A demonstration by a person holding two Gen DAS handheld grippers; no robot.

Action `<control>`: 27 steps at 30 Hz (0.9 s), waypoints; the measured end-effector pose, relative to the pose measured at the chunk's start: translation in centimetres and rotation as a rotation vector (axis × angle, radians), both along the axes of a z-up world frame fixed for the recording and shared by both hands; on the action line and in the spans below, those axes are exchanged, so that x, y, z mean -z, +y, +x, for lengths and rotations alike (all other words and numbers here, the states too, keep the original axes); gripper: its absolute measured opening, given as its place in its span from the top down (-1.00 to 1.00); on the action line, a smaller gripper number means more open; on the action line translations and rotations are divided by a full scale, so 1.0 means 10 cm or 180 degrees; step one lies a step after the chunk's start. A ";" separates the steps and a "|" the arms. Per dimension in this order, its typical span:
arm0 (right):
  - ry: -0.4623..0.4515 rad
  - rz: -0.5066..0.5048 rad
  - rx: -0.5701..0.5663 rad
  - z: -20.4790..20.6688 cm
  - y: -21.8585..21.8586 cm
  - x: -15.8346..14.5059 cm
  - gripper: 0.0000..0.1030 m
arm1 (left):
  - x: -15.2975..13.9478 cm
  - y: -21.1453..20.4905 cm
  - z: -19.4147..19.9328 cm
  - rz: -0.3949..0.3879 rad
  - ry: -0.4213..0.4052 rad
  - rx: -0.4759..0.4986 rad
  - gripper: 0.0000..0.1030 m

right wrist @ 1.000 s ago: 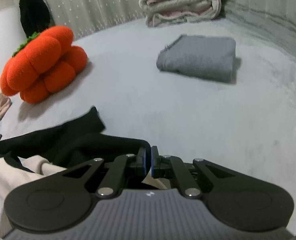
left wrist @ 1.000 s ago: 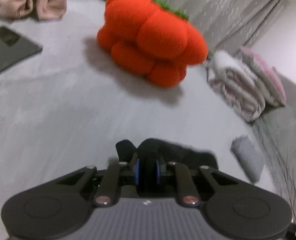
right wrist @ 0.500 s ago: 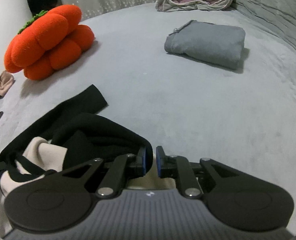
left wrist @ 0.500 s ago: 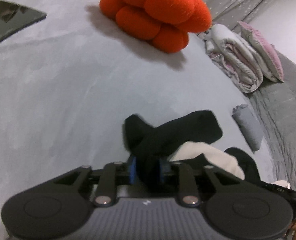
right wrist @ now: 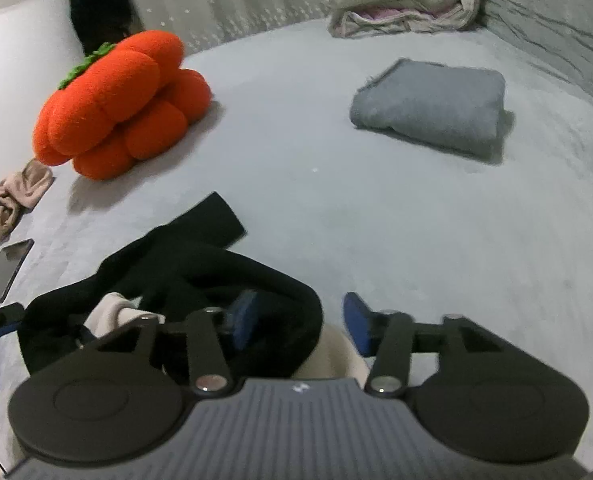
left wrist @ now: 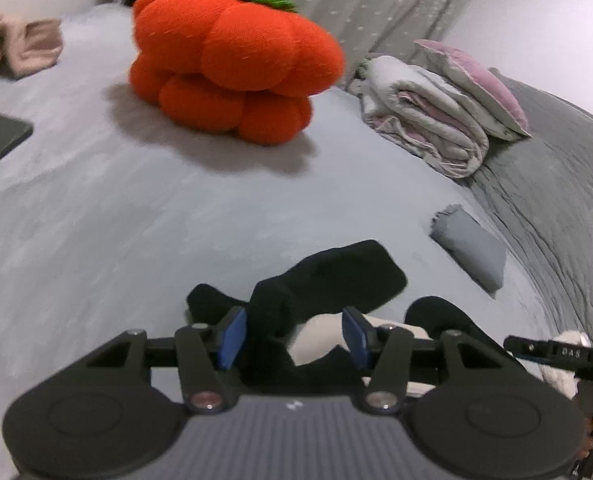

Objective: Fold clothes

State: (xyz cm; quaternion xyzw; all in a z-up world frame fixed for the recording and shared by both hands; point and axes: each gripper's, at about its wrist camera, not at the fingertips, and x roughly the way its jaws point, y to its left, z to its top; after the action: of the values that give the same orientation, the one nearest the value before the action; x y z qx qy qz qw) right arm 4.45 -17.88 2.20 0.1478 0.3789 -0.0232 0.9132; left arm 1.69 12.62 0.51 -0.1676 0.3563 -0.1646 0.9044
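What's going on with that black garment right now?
A person is folding clothes on a bed with two handheld grippers. Both the left gripper and right gripper are opening over the black-and-cream garment, which lies bunched on the bed, no pads pressing it. A folded grey cloth sits beyond it.

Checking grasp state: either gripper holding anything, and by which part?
Nothing held. Left gripper and right gripper jaws are opening, pads off the black garment lying between them.

A black-and-cream garment lies bunched on the grey bedspread (one black sleeve stretched out).
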 end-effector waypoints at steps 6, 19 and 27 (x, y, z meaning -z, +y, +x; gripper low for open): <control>-0.0155 0.0005 -0.0113 -0.13 0.03 -0.15 -0.05 | -0.13 -0.08 -0.09 0.0118 -0.0386 0.0401 -0.08; 0.0199 0.0365 -0.1074 -0.18 0.35 -0.06 -0.05 | 0.32 -0.26 0.13 0.0216 0.0261 0.1066 -0.16; 0.0553 0.0204 -0.1246 -0.18 0.53 0.18 0.00 | 0.46 -0.27 0.06 0.0255 0.0456 0.1358 -0.06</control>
State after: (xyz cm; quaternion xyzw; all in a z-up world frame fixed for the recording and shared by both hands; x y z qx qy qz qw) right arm 2.69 -12.53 0.42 0.0979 0.4783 0.1540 0.8591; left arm 2.32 9.92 -4.05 -0.0637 0.4531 -0.3255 0.8275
